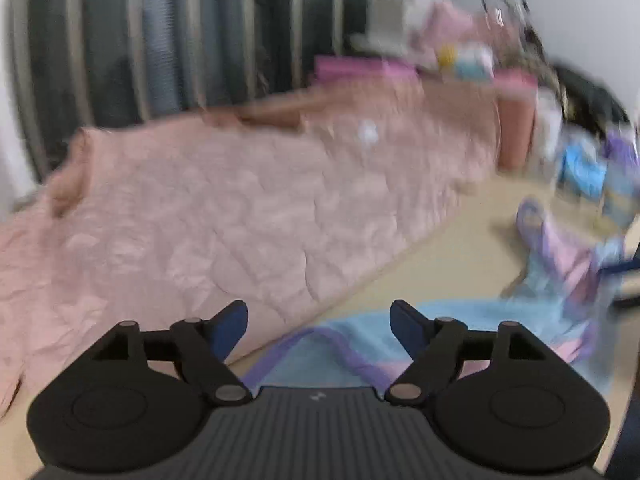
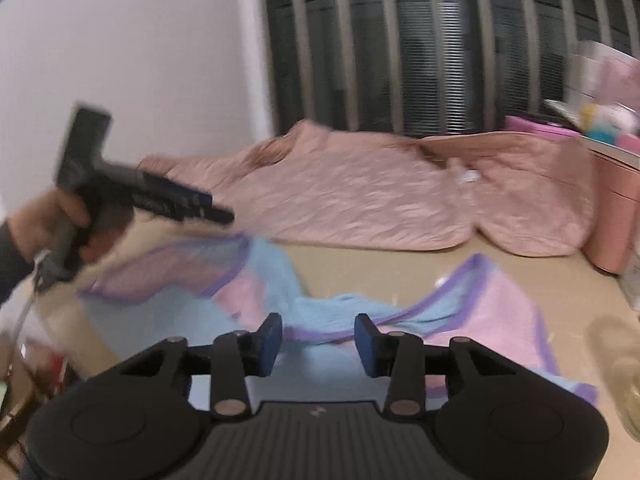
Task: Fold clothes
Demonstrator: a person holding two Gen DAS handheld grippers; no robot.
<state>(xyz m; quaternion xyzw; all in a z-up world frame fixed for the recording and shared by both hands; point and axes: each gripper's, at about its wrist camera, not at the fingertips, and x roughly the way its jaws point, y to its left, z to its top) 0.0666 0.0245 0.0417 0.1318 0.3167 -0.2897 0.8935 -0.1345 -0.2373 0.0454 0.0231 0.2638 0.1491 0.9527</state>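
the garment point(image 2: 280, 304) is pale blue with pink panels and a purple trim along its edges. the quilt point(image 1: 224, 216) behind it is a dusty pink with a stitched, puckered pattern. the floor point(image 2: 400, 264) is beige. the fingers point(image 2: 272, 344) carry dark blue pads on black arms. the wall point(image 2: 140, 60) is white, and the blinds point(image 2: 420, 48) are dark grey with pale vertical bars.

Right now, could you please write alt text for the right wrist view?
The open right gripper hovers over a crumpled blue, pink and purple-edged towel-like cloth on a beige floor. At left, a hand holds the other black gripper; a pink quilted blanket lies behind.
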